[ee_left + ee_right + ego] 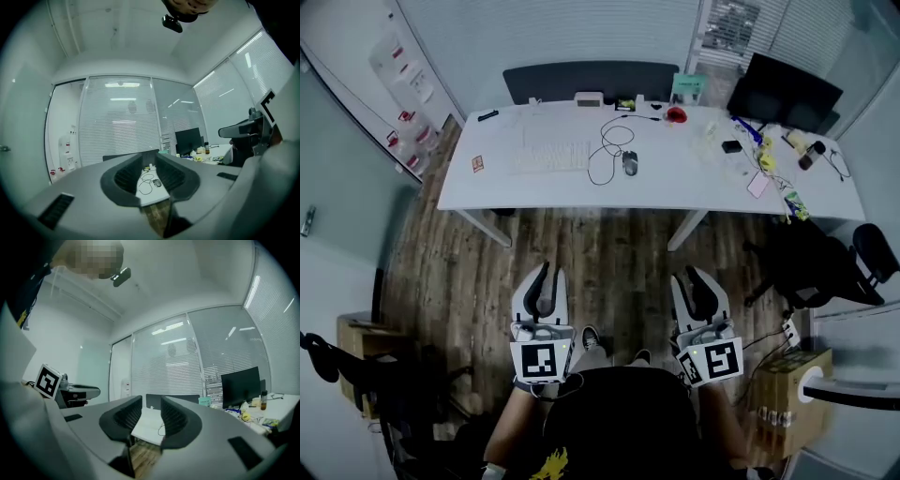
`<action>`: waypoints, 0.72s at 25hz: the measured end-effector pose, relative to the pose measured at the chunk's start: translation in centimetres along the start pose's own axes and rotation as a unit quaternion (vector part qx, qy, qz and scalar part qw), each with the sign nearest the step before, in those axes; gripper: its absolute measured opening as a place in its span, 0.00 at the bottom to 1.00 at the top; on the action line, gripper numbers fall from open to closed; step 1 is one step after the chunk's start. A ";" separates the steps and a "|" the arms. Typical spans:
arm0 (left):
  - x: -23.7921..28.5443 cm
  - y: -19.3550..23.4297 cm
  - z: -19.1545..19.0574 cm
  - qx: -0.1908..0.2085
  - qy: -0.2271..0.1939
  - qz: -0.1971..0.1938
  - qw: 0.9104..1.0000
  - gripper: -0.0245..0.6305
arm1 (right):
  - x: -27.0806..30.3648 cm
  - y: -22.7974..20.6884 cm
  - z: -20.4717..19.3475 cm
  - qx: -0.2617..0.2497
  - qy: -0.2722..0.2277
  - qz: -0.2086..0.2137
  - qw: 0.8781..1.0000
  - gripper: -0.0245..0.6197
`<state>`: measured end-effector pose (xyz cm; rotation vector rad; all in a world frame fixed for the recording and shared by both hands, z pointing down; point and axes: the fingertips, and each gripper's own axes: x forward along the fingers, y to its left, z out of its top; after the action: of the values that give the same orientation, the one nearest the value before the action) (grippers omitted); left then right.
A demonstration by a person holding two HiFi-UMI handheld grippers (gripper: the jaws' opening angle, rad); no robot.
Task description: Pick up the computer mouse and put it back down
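Observation:
The dark computer mouse (pixel 630 163) lies on the white desk (pixel 487 178) at the far side of the room, its black cable looped beside it. Through the left gripper view it shows small between the jaws as the mouse (pixel 156 183). My left gripper (pixel 546 286) and right gripper (pixel 697 289) are held level over the wood floor, well short of the desk. The left gripper (pixel 149 161) looks shut with nothing in it. The right gripper (pixel 151 404) stands slightly open and holds nothing; only the desk (pixel 147 423) shows between its jaws.
A white keyboard (pixel 550 157) lies left of the mouse. A black monitor (pixel 783 89) and small clutter fill the desk's right end. A black office chair (pixel 811 267) and a cardboard box (pixel 787 380) stand at the right, a dark chair back (pixel 591 80) behind the desk.

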<state>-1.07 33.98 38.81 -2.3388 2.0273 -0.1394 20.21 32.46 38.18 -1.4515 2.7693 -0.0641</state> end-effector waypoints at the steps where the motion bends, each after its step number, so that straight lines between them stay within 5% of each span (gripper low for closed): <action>1: 0.2 0.0 0.5 -0.011 -0.010 -0.003 1.000 0.25 | 0.1 0.0 -0.1 0.005 0.004 -0.003 1.000 0.31; 2: 0.5 0.1 0.9 -0.017 -0.020 -0.007 1.000 0.39 | 0.3 0.1 -0.2 0.009 0.009 -0.007 1.000 0.40; 5: 1.5 1.7 1.1 -0.010 -0.029 -0.015 0.999 0.62 | 1.8 0.0 -0.7 0.019 0.014 -0.024 0.999 0.61; 7: 2.2 3.4 0.7 -0.020 -0.033 -0.016 0.999 0.72 | 3.3 0.2 -1.1 0.039 0.006 -0.035 0.999 0.90; 8: 2.2 4.2 0.5 -0.026 -0.034 -0.017 0.999 0.76 | 3.8 0.4 -1.3 0.047 0.002 -0.042 0.998 0.97; 18: 5.4 13.0 -0.5 -0.027 -0.053 -0.027 0.998 0.81 | 9.7 3.0 -1.3 0.011 0.029 -0.090 0.995 0.97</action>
<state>-13.13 26.78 38.36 -2.3787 1.9439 0.0358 12.18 26.18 39.39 -1.7174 2.6630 -0.1391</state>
